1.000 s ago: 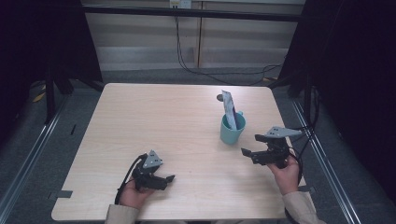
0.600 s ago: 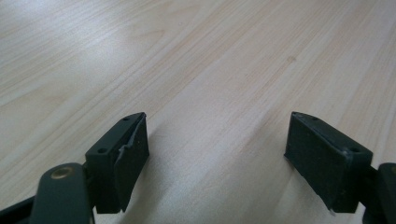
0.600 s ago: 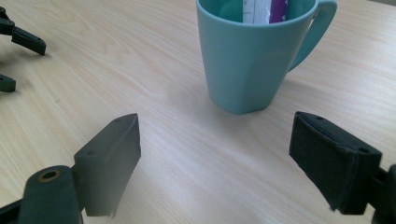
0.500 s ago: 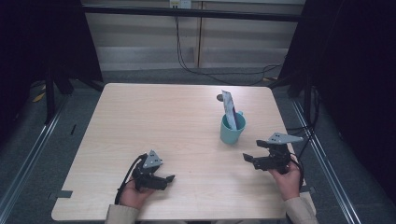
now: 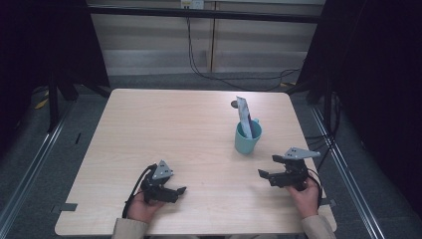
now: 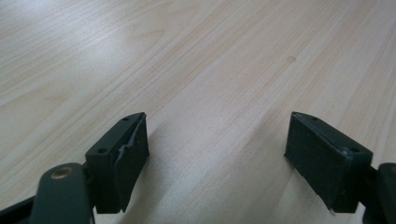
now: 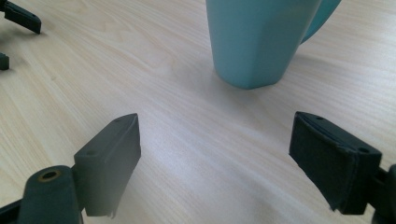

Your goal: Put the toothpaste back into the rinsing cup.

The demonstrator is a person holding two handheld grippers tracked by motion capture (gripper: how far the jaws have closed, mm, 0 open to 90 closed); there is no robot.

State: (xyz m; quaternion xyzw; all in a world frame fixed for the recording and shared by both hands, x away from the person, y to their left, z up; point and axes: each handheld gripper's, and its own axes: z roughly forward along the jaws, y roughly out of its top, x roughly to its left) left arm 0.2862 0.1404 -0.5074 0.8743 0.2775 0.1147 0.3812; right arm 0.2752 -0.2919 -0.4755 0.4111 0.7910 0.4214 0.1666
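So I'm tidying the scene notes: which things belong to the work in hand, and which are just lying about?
In the work:
teal mug
packet standing in it
right gripper, open, nearest the mug
left gripper, open

Lying about:
small dark disc behind the mug
cables on the floor

This looks like a lab or recording set-up rather than a home. A plain light wooden table (image 5: 164, 129) stands alone on a grey floor (image 5: 30, 164), flanked by black curtains (image 5: 378, 74) on dark frames. Cables (image 5: 199, 55) hang down a panelled back wall (image 5: 149, 45) beyond the table's far edge.
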